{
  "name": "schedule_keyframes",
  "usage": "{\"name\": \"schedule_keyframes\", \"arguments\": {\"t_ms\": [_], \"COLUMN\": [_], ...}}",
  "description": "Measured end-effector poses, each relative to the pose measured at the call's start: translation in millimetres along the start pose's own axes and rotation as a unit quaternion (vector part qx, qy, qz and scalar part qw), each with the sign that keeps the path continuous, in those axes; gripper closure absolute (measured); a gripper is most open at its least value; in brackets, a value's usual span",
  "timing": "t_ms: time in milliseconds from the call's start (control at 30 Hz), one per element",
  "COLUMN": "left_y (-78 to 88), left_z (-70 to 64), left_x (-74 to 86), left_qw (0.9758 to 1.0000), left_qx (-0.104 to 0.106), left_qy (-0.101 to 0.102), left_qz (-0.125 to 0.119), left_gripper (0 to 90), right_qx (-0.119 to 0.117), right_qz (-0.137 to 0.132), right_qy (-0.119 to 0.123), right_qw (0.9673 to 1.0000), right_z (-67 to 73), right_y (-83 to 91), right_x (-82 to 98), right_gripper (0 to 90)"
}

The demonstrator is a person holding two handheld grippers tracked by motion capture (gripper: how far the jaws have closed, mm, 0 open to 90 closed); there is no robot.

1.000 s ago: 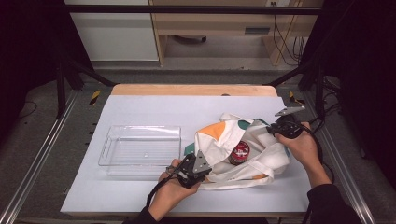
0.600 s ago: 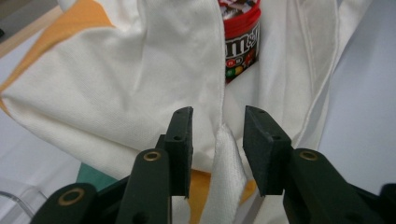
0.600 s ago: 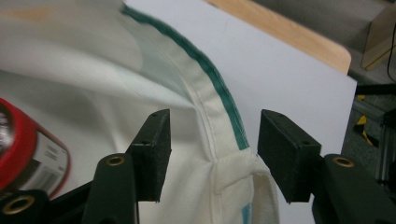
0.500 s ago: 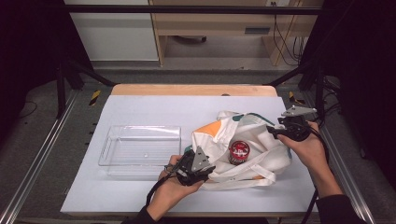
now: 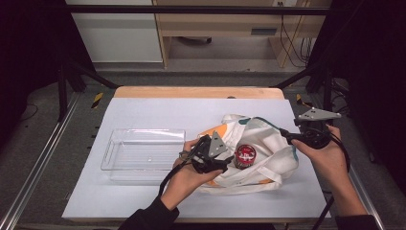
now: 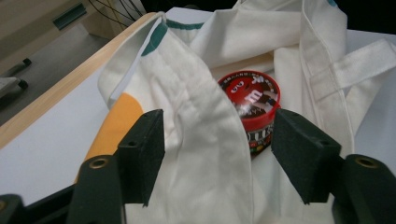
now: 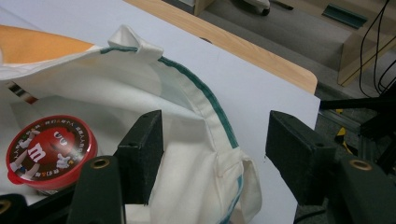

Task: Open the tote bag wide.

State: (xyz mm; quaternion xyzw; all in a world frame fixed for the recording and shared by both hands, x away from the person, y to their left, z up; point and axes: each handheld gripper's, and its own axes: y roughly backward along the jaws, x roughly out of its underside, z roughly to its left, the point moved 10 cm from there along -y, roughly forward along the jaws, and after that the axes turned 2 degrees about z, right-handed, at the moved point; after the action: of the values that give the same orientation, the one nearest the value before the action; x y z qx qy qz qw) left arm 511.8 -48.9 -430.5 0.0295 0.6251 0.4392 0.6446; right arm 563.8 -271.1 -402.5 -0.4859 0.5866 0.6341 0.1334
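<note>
Since a second ago both hands have come up off the cloth. The left hand-held gripper was down at the near edge of the tote bag; it now hangs above the bag's left side, and its jaws have just been opening. They stand apart, with a fold of the bag's cloth below them but nothing pressed between the pads. The right hand-held gripper has drawn away from the bag's far right corner towards the desk's right edge; its jaws have also just been opening and stand apart, with the green-trimmed rim of the bag beneath them. The bag has settled flatter and lies open on the right half of the desk, with the red candy tub upright in its mouth. The clear plastic tray sits just left of the bag, unmoved. Beyond the desk I see grey floor, a wooden bench and trailing cables.
</note>
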Motion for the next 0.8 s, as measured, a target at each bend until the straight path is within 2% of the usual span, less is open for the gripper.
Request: {"name": "schedule_keyframes", "arguments": {"t_ms": [67,133,300,400,500,567,667,800], "left_y": [-6.1,-14.4,-35.0,-42.5,-45.5,-46.1,-46.7,-45.0], "left_z": [-0.5,-2.9,-6.2,-5.5,-0.1,2.2,5.4,10.3], "left_x": [-5.7,-10.5,-13.7,-10.9,-9.3,-9.5,-8.0,-7.2], "left_qw": [1.0000,0.9999,0.9995,0.9992,0.9989,0.9990,0.9985,0.9985], "left_qx": [0.003,0.006,0.014,0.010,-0.007,-0.009,-0.012,-0.013], "left_qy": [0.001,-0.007,-0.019,-0.021,-0.024,-0.022,-0.026,-0.021], "left_qz": [0.001,0.007,0.023,0.032,0.039,0.038,0.047,0.048], "left_gripper": [31.2,28.1,23.7,23.0,23.3,25.7,33.5,43.0], "right_qx": [0.003,0.002,0.002,0.000,-0.004,-0.005,-0.006,-0.004], "right_qz": [0.005,0.015,0.031,0.034,0.035,0.034,0.043,0.044], "right_qy": [0.000,0.000,0.003,-0.004,-0.012,-0.015,-0.019,-0.019], "right_qw": [1.0000,0.9999,0.9995,0.9994,0.9993,0.9993,0.9989,0.9988], "right_z": [0.3,2.5,4.4,4.8,4.1,2.9,1.9,1.4], "right_y": [-0.6,-3.2,-9.2,-8.5,-7.7,-8.1,-9.3,-5.1], "right_x": [0.9,4.0,16.1,24.2,29.6,31.9,36.1,40.4], "right_gripper": [36.7,36.6,36.2,36.0,35.5,35.3,35.0,35.6]}}
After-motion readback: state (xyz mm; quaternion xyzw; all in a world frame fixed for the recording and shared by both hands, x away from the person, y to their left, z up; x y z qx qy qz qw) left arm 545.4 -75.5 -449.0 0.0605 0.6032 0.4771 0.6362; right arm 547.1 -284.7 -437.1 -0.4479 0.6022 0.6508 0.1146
